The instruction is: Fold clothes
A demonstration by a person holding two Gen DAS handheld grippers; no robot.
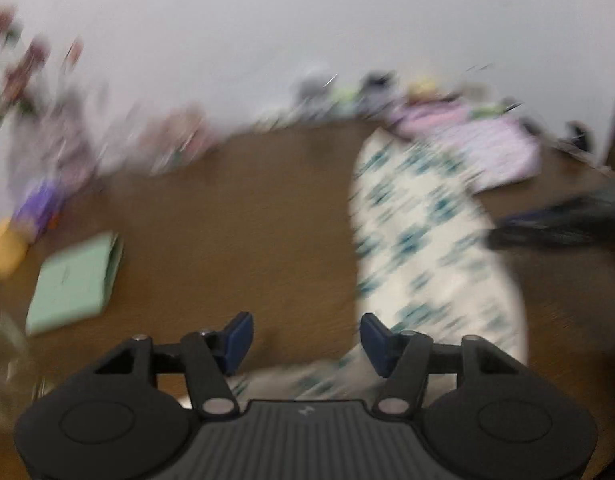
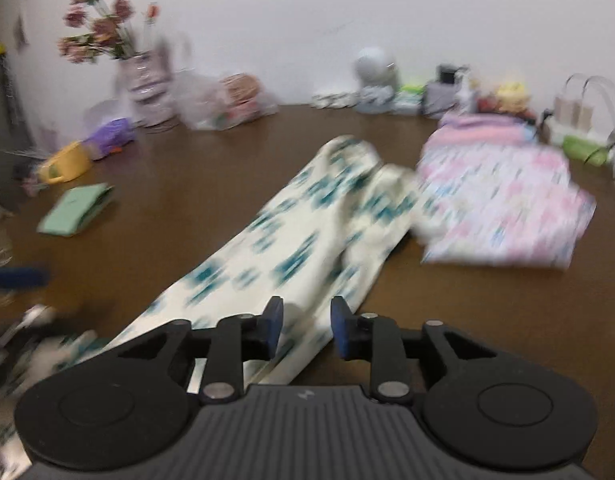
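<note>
A cream garment with teal print (image 2: 307, 220) lies stretched out in a long strip on the brown table (image 2: 187, 184). In the left wrist view the same garment (image 1: 423, 236) runs up the right half of the frame. My left gripper (image 1: 306, 340) is open above the near end of the cloth, with nothing between its blue pads. My right gripper (image 2: 307, 328) is open too, hovering over the near part of the strip. The other gripper shows as a dark blur (image 1: 567, 224) at the right edge. Both views are motion-blurred.
A folded pink patterned pile (image 2: 503, 200) lies to the right of the garment. A mint green wallet (image 2: 75, 210), a yellow cup (image 2: 65, 164), a flower vase (image 2: 147, 80) and several small items stand along the left and back wall.
</note>
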